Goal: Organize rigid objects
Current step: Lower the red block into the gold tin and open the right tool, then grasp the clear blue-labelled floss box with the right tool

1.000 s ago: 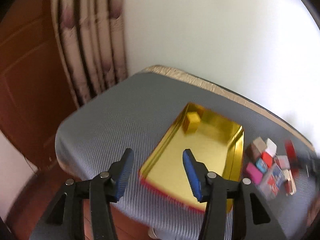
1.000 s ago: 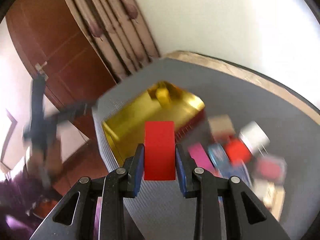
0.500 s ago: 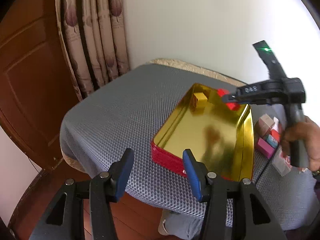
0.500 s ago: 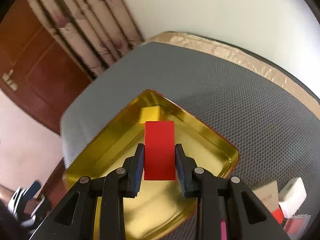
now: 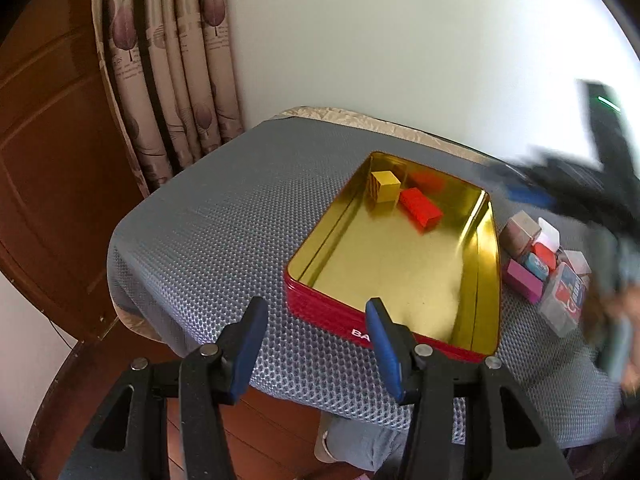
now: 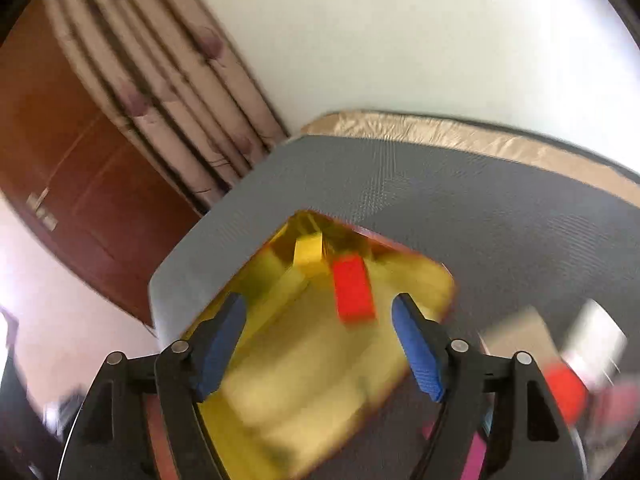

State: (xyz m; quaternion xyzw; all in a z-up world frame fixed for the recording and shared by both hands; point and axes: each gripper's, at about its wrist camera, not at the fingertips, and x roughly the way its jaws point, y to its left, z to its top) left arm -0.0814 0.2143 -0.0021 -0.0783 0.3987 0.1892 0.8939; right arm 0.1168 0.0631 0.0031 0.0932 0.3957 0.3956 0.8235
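Note:
A gold-lined tin with red sides (image 5: 320,304) (image 6: 440,280) lies on the grey mat. Inside, at its far end, a red block (image 5: 421,211) (image 6: 353,292) lies flat beside a yellow block (image 5: 385,192) (image 6: 308,251). My right gripper (image 6: 318,334) hovers over the tin, its jaws opening, nothing between the pads; the red block sits beyond them. In the left wrist view it is a dark blur (image 5: 568,188) at the right. My left gripper (image 5: 316,346) is open and empty at the near edge of the mat, in front of the tin's red wall.
Several small boxes (image 5: 540,264) in pink, red, white and brown crowd the mat right of the tin, blurred in the right wrist view (image 6: 568,368). A patterned curtain (image 5: 168,80) and wooden door (image 5: 52,140) stand left, a white wall behind.
My right gripper carried the red block over the tin, let it go beside the yellow block and pulled back. The left gripper sank slightly toward the mat's near edge.

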